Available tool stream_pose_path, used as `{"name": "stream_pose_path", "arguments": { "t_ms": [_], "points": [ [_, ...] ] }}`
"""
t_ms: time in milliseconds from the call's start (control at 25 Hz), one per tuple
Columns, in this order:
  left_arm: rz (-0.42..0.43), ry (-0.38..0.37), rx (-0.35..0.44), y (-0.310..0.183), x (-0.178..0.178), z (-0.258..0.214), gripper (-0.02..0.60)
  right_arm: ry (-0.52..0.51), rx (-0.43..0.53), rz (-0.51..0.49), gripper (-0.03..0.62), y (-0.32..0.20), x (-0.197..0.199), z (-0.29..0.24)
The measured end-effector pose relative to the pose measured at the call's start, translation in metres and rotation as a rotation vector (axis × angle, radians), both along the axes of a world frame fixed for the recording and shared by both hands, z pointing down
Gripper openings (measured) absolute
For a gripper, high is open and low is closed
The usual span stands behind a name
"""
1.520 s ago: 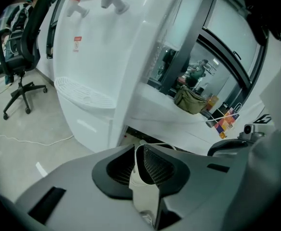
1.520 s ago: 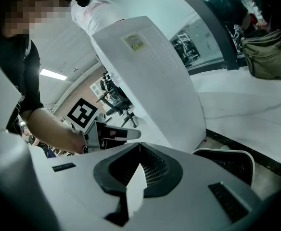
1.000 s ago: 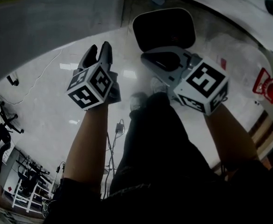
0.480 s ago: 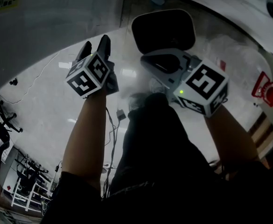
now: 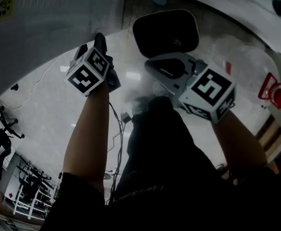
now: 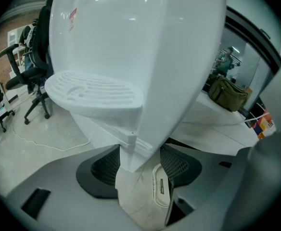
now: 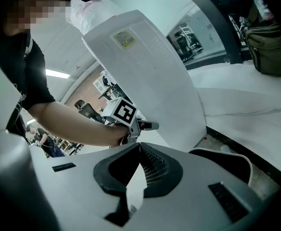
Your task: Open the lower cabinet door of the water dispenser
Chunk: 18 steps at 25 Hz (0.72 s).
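- My left gripper (image 5: 91, 44) has its fingers wide apart. The bottom corner of the water dispenser (image 6: 145, 57) sits right between them. I cannot tell if the pads press on it yet.
- I hold them there because the lower cabinet door (image 6: 104, 131) starts at that corner, just past my left fingers. I think I need to catch its edge to pull it.
- The door looks closed to me.
- Above the door, a bit farther from my left fingers, the drip tray (image 6: 95, 88) sticks out.
- My right gripper (image 7: 139, 148) has its fingers almost together, with nothing in them. It waits off to the side of the dispenser, out of the way.
- Far beyond my left fingers, to the left, office chairs (image 6: 32, 76) stand on the floor (image 6: 49, 134).
- A moment ago my left fingers were lower and away from the dispenser. Now they have gone up to its corner. My right fingers have barely moved.
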<state>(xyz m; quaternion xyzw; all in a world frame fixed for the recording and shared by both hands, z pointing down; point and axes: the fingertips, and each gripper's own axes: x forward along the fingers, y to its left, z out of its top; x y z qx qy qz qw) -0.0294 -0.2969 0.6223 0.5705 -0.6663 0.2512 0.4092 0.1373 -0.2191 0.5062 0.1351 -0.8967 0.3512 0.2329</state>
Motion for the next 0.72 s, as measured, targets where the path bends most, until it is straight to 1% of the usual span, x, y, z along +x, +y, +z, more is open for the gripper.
{"name": "stream_pose_path", "arguments": {
  "t_ms": [160,280,400,600,720],
  "points": [
    [0.012,-0.02,-0.014,0.0007,-0.0018,0.003,0.256,-0.004,-0.02,-0.004,0.012,0.0005,-0.0019,-0.002],
    [0.028,-0.039,-0.019,0.0011,-0.0019,0.0038,0.252,-0.009,-0.003,-0.007,0.012,-0.0034,-0.0017,-0.0031],
    [0.022,-0.049,-0.023,0.0019,-0.0025,0.003,0.244,-0.013,0.018,-0.022,0.012,-0.0033,-0.003,-0.0038],
    [0.025,-0.062,-0.017,0.0049,-0.0038,0.0039,0.233,-0.007,0.004,-0.019,0.012,0.0008,-0.0024,-0.0036],
    [0.039,-0.055,-0.003,0.0036,-0.0014,0.0026,0.232,0.002,-0.004,-0.009,0.012,0.0045,0.0007,-0.0024]
  ]
}}
